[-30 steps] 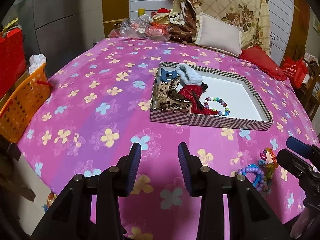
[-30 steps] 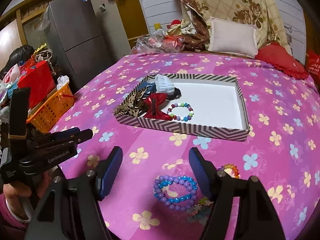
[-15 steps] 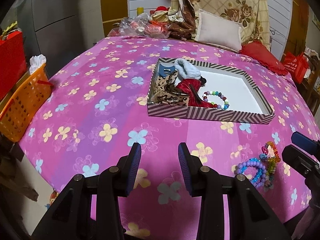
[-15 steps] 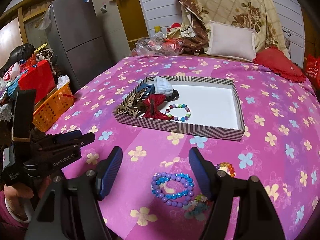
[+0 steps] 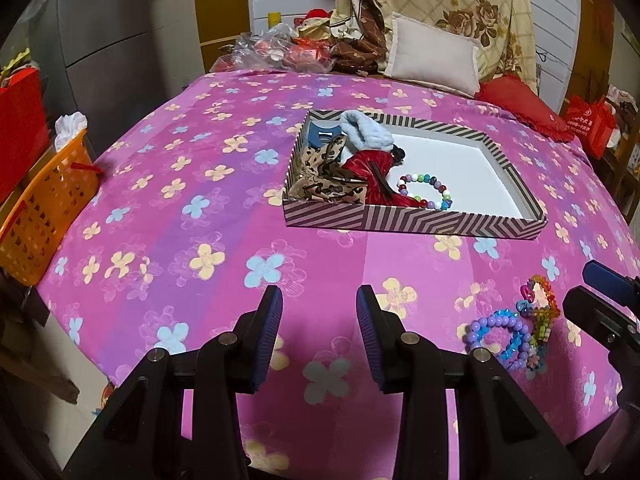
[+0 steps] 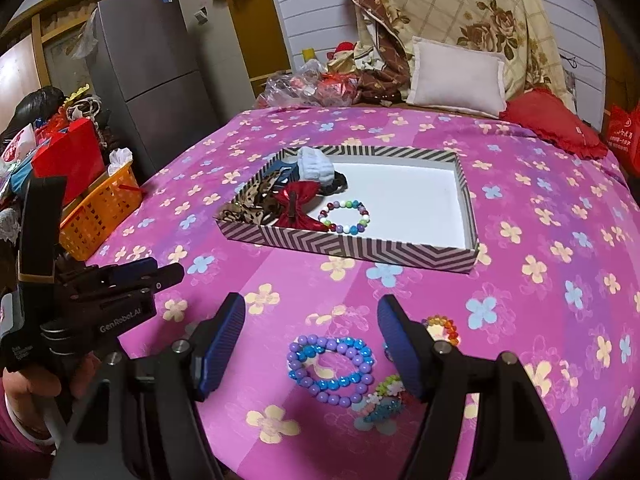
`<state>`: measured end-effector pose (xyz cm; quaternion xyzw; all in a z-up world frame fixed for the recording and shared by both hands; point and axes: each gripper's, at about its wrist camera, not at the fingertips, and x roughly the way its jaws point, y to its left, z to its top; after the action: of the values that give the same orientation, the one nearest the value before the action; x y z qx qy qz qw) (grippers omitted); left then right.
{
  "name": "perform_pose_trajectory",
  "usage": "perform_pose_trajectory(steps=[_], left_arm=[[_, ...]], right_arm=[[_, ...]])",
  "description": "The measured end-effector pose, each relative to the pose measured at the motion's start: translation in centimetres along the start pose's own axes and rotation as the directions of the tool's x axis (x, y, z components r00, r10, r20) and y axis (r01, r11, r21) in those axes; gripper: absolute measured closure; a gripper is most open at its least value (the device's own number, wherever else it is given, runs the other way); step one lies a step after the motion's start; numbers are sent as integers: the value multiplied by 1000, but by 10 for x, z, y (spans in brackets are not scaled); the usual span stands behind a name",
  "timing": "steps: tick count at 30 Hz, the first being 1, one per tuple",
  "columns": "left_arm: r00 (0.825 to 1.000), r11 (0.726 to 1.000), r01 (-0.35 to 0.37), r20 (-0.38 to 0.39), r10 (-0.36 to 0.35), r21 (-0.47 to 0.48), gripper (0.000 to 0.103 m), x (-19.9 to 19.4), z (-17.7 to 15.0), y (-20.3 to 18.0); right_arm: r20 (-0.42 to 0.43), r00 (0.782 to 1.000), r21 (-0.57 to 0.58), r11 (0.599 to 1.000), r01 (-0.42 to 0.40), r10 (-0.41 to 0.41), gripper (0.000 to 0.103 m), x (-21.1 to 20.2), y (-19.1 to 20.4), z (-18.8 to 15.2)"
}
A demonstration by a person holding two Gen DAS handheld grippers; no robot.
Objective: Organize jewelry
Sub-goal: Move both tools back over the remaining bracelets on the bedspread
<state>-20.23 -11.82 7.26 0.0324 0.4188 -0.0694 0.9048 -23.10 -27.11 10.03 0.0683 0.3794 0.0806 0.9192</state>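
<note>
A striped box (image 5: 412, 224) (image 6: 360, 246) on the pink flowered bedspread holds hair bows, a blue scrunchie and a multicoloured bead bracelet (image 5: 426, 191) (image 6: 345, 216). A purple-and-blue bead bracelet (image 6: 330, 368) (image 5: 496, 338) lies near the bed's front edge, with a rainbow bracelet (image 6: 440, 326) (image 5: 540, 298) and a small beaded piece (image 6: 380, 402) beside it. My right gripper (image 6: 312, 340) is open and empty, its fingers just above the purple-and-blue bracelet. My left gripper (image 5: 318, 328) is open and empty, left of the loose bracelets.
An orange basket (image 5: 44, 208) (image 6: 100, 208) stands off the bed's left edge by a grey fridge (image 6: 148, 72). Pillows (image 5: 434, 58) and plastic bags (image 5: 276, 50) lie at the far end. The left gripper also shows in the right wrist view (image 6: 132, 276).
Both grippers have drawn back slightly toward the bed's front edge; the box looks a little farther away. Both stay open. Nothing was picked up.
</note>
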Motion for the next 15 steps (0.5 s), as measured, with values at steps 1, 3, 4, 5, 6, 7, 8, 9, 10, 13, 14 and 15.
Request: perform_pose_trajectory(steps=[1,3,4,5,6,7,8,9,10,13,14,15], left_arm=[[1000,1000,4,-6,-4,2,63,1,0,-1],[999,1000,26,-24,-26,-2,63,4,-1,-2],[998,999,47,-39,-47,-9,63,6,-2,-2],[995,997,74,-60,-75,-20,63,9,-2,-1],[993,996,89,-71,-91,-27,63,11,-2,-1],[987,991,129,-93,-132,-42,63,14,-2,-1],[981,986,155,-108,-160,-54,63,16,-2,-1],[975,982,177,-122,-184,-65,63,18,-3,-1],[968,977,201,-137,-210,-76,63,20,-3,-3],[955,966,244,-153,-254,-83,63,23,-5,-11],[949,962,260,-164,-271,-82,63,25,-5,-16],[943,958,274,-174,-284,-83,63,26,-6,-19]], right_arm=[[-3,1000,1,1000,2,-2,31,0,-2,-1],[-9,1000,2,1000,11,-10,31,0,-6,-2],[-10,1000,1,1000,16,-16,31,0,-9,-2],[-13,1000,1,1000,25,-25,31,-1,-13,-3],[-18,999,4,999,39,-39,31,-2,-19,-5],[-22,999,9,999,49,-48,31,-2,-23,-6],[-26,998,17,998,61,-61,31,-4,-30,-7],[-29,997,25,997,75,-75,31,-5,-36,-9],[-32,995,33,995,93,-92,31,-6,-43,-12],[-50,992,60,991,121,-119,32,-10,-62,-21],[-56,991,67,990,123,-120,35,-10,-68,-24],[-60,991,72,989,127,-123,37,-11,-71,-27]])
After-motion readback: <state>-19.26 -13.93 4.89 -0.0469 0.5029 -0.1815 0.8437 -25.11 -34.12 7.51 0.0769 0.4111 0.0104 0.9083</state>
